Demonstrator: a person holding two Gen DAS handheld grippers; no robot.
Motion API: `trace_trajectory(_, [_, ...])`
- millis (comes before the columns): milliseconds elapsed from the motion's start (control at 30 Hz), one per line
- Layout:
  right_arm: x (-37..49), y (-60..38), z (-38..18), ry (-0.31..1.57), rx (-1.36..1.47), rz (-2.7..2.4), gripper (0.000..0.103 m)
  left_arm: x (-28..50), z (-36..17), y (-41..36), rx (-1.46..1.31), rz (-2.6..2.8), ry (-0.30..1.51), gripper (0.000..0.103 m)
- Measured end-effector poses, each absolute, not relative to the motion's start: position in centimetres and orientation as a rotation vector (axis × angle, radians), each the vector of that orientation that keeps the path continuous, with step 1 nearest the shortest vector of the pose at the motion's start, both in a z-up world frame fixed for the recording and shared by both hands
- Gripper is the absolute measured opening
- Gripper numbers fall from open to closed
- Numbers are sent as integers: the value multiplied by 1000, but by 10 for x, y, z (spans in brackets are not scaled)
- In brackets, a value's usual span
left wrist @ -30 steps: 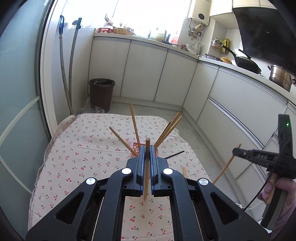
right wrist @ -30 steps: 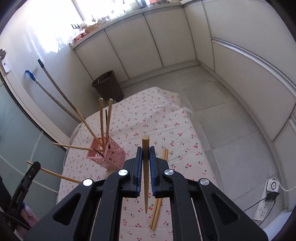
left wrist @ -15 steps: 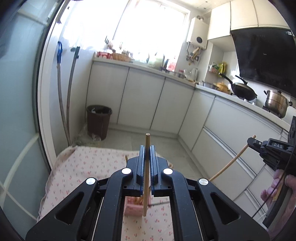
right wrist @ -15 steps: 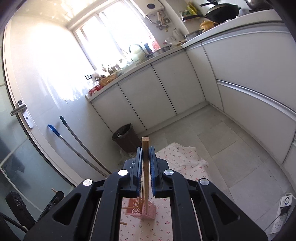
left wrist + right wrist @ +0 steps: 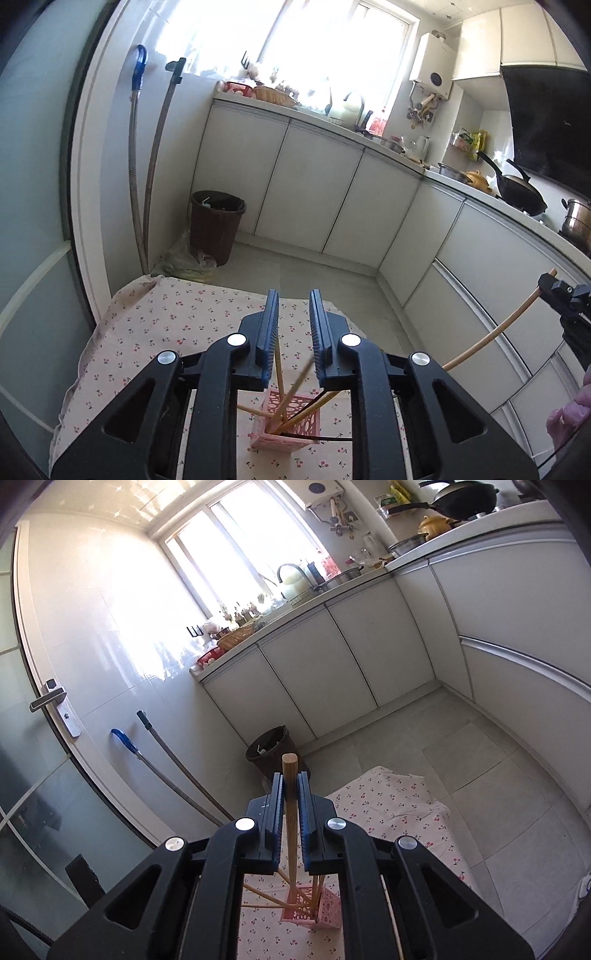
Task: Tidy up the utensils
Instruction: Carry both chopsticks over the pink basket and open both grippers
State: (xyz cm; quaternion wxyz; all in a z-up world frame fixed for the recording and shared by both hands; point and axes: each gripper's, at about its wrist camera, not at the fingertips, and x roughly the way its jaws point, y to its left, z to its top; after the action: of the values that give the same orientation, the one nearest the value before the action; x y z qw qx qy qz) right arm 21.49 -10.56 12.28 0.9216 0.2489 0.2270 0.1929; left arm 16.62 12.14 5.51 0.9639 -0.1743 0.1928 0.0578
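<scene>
A pink openwork holder (image 5: pixel 291 424) stands on the cherry-print tablecloth (image 5: pixel 147 332) with several wooden chopsticks and one black stick leaning out of it. My left gripper (image 5: pixel 293 295) hovers just above the holder. Its jaws are opening, and the chopstick tops (image 5: pixel 277 373) between the pads are not pressed. My right gripper (image 5: pixel 290 775) is shut on an upright wooden chopstick (image 5: pixel 290 794), held high above the holder (image 5: pixel 310 904). In the left wrist view the right gripper (image 5: pixel 565 295) shows at the right edge with its chopstick (image 5: pixel 498 332) hanging down-left.
A dark waste bin (image 5: pixel 216 229) and two mop handles (image 5: pixel 136 147) stand beyond the table's far edge. White cabinets (image 5: pixel 314 192) run along the back and right. A loose chopstick (image 5: pixel 394 930) lies on the cloth right of the holder.
The left jaws have parted and the chopstick they held now stands in the holder. The right gripper has risen with its chopstick, and both views tilted up towards the room.
</scene>
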Motion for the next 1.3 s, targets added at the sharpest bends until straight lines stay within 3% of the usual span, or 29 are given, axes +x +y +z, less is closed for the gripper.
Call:
trace_trajectory(300, [210,-76,119,466,431,395,8,139,75,136,-380,155,336,31])
trace_trajectory(700, [232,-41,90,501,395,382,8,152,64,143,-384,167,399,32])
trace_trajectory(900, [244,-15,53,589,357,405,17,159,51,138,-344,182,452,34])
trace_trajectory(1000, [234,-10,58,570,304,401,30,156,53,133,-330,175,447,40])
trace_trajectory(1167, [211,-10,68,526,187,347,32,149,55,113,-256,195,430,53])
trace_trajectory(1300, [197,-14,65,515,124,306,41,146,53,99,-214,205,433,62])
